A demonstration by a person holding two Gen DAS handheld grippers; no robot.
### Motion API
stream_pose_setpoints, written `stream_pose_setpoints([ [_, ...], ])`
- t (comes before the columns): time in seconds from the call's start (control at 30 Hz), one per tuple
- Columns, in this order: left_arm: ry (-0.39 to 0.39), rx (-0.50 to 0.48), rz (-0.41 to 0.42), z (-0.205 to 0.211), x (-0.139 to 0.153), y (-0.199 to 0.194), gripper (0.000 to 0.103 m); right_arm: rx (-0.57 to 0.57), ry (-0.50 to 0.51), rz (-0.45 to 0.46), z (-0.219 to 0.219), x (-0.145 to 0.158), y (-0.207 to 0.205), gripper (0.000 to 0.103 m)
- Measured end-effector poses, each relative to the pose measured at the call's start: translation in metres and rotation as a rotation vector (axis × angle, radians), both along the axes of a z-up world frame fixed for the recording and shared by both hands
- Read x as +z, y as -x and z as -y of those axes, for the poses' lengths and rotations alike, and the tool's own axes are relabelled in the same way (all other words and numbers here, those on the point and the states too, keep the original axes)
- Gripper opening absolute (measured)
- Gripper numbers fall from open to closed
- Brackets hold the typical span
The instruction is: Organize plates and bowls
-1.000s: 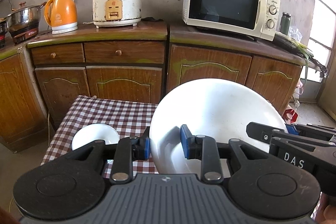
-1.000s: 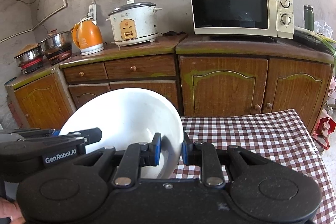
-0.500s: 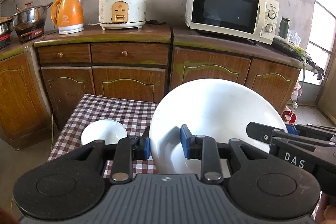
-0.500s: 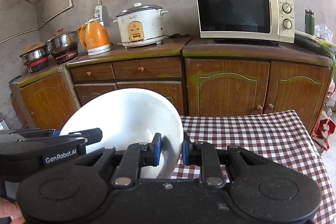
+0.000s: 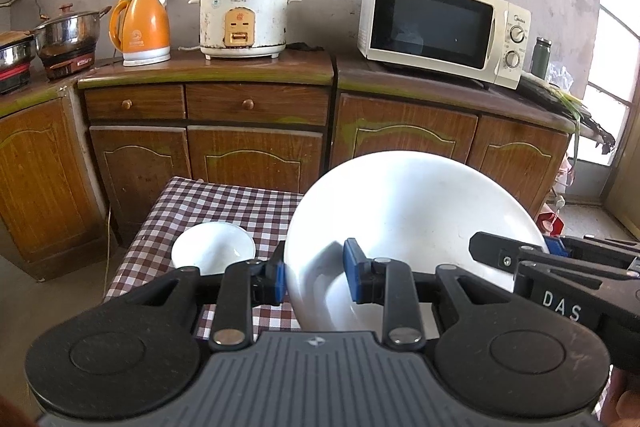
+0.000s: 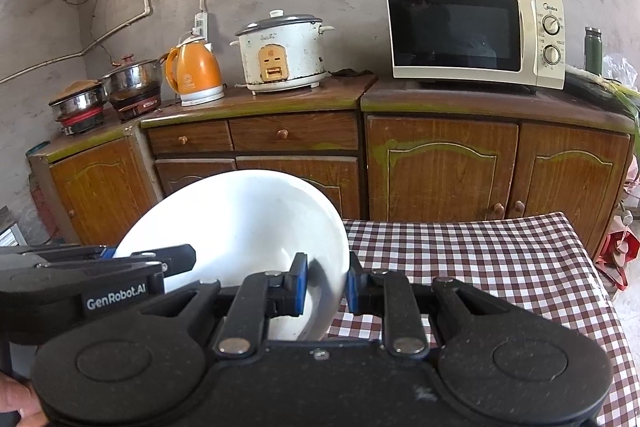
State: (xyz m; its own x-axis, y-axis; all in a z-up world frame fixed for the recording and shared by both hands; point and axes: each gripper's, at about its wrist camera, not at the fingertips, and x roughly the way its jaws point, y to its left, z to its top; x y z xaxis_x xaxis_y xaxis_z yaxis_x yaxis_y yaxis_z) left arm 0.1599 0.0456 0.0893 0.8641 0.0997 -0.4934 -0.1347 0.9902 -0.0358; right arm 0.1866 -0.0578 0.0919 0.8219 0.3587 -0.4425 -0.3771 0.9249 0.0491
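A large white bowl (image 5: 408, 211) is held in the air above the checkered table (image 5: 224, 203), tilted. My left gripper (image 5: 316, 277) is shut on its left rim. My right gripper (image 6: 326, 281) is shut on its right rim; the bowl (image 6: 240, 223) fills the lower left of the right wrist view. A small white bowl (image 5: 214, 247) sits on the table at the left, just beyond my left gripper. The other gripper shows in each view, the right one (image 5: 556, 267) and the left one (image 6: 100, 267).
Wooden cabinets (image 5: 256, 139) stand behind the table. On the counter are an orange kettle (image 5: 140, 31), a rice cooker (image 5: 244, 17), a microwave (image 5: 440, 27), steel pots (image 5: 68, 35) and a green flask (image 6: 593, 49). The checkered tablecloth (image 6: 480, 267) stretches to the right.
Both grippers with the large bowl have drawn back and risen slightly; the cabinets and small bowl sit lower and further right in view. The grip on the bowl is unchanged.
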Motion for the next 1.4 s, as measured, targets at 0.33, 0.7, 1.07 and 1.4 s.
stream_pose_setpoints([
  [0.33, 0.016, 0.003, -0.006, -0.006, 0.001, 0.014, 0.029, 0.019, 0.000, -0.003, -0.007, 0.003, 0.016, 0.025],
  [0.7, 0.012, 0.014, -0.006, -0.011, 0.003, 0.028, 0.029, 0.039, 0.000, -0.004, -0.014, 0.004, 0.032, 0.025],
  [1.07, 0.007, 0.034, -0.003, -0.018, 0.003, 0.045, 0.029, 0.063, -0.004, -0.003, -0.024, 0.003, 0.048, 0.025],
  [1.4, -0.004, 0.057, -0.004, -0.026, 0.000, 0.062, 0.029, 0.098, -0.014, -0.017, -0.031, -0.002, 0.061, 0.025],
])
